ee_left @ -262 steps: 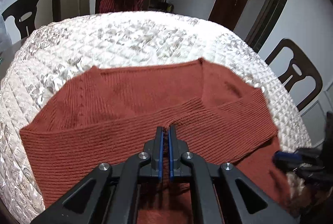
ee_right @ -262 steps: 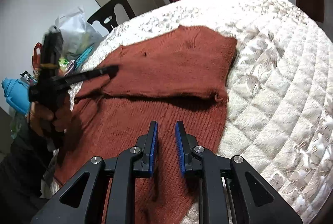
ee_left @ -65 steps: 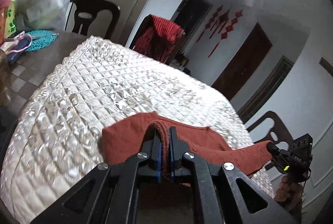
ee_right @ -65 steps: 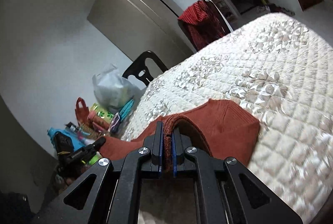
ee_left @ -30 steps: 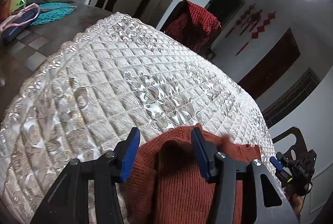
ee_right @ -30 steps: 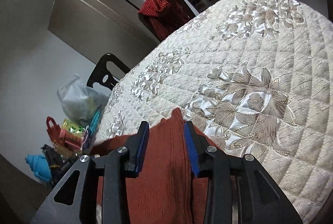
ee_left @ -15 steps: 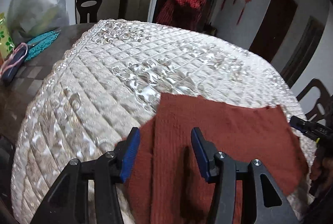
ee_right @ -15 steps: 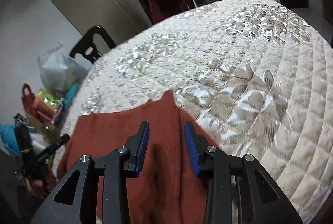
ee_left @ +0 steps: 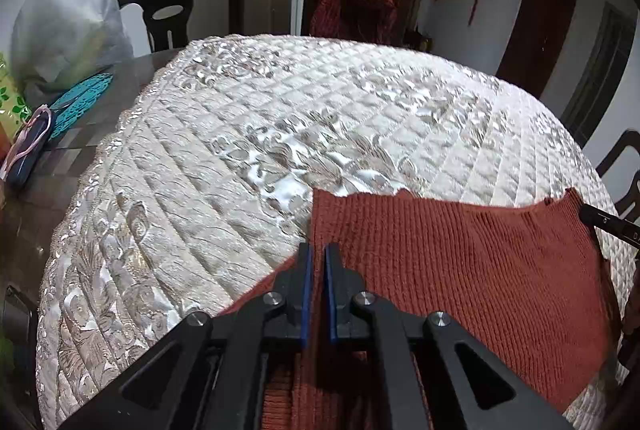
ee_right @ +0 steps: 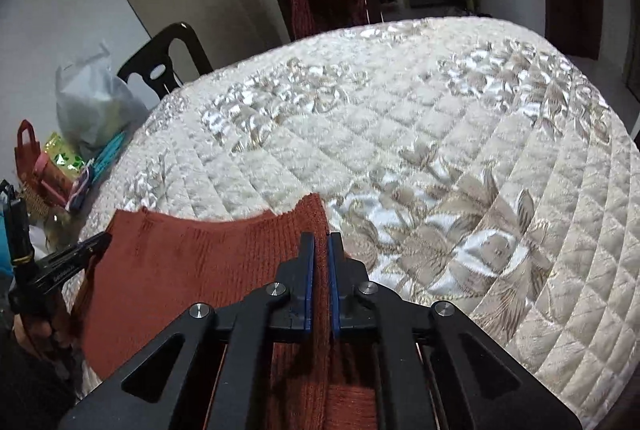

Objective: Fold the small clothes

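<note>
On the table: a round top under a quilted cream cover (ee_left: 240, 158), seen from two gripper cameras.
Far left: a plastic bag (ee_left: 68, 14), a teal mat (ee_left: 82, 96) and small clutter sit on bare wood beside the cover, well apart from the work.
Chairs: a black chair (ee_left: 180, 6) stands behind the table; beside it another chair carries a red checked cloth (ee_left: 360, 2).
Sweater: a rust-red knit sweater (ee_left: 460, 262), already folded into a flat band, lies at the near edge of the cover, stretched between the two grippers.
Left gripper: the left gripper (ee_left: 316, 290) has just closed, and its blue pads pinch the sweater's left edge, a strip of knit showing between them.
Right gripper: the right gripper (ee_right: 319, 282) has also just closed, pinching the sweater's right edge the same way.
Why held so: taking both ends at once likely lets the person lift the band evenly and fold it again without it twisting.
Each camera: the other gripper shows at the sweater's far corner, a hand (ee_right: 36, 330) around its handle.
Risk: thick knit may slip from narrow pads.
</note>
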A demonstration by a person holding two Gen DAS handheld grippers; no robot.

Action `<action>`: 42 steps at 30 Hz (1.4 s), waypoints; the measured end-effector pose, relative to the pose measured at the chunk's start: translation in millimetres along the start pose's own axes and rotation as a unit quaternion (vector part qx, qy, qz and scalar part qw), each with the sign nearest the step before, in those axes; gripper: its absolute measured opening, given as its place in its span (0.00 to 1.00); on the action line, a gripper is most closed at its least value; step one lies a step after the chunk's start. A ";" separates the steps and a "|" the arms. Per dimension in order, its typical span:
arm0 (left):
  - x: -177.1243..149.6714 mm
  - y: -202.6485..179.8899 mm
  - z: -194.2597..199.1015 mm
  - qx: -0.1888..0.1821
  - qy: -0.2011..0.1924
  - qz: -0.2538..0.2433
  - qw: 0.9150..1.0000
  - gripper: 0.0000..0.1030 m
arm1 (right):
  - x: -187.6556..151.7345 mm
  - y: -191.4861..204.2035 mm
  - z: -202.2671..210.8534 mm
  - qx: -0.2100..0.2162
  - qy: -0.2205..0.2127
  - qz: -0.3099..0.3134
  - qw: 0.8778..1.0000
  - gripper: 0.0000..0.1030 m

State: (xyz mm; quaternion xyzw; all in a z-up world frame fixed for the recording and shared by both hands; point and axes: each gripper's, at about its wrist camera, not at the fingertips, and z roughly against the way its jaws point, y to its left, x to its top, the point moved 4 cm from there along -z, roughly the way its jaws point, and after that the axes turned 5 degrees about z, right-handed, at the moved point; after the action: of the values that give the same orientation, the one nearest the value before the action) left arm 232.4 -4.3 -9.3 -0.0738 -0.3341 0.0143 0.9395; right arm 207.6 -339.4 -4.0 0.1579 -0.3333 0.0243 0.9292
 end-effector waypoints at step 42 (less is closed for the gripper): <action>-111.2 -97.0 75.6 -0.099 0.019 -0.067 0.993 0.13 | -110.1 104.4 63.2 0.015 0.001 0.107 0.994 0.09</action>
State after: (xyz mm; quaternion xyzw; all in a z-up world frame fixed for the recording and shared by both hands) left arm 96.3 -98.9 -6.7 -0.1441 -0.3206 -0.0835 0.9325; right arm 67.8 -253.3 1.9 0.1355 -0.3474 0.1289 0.9189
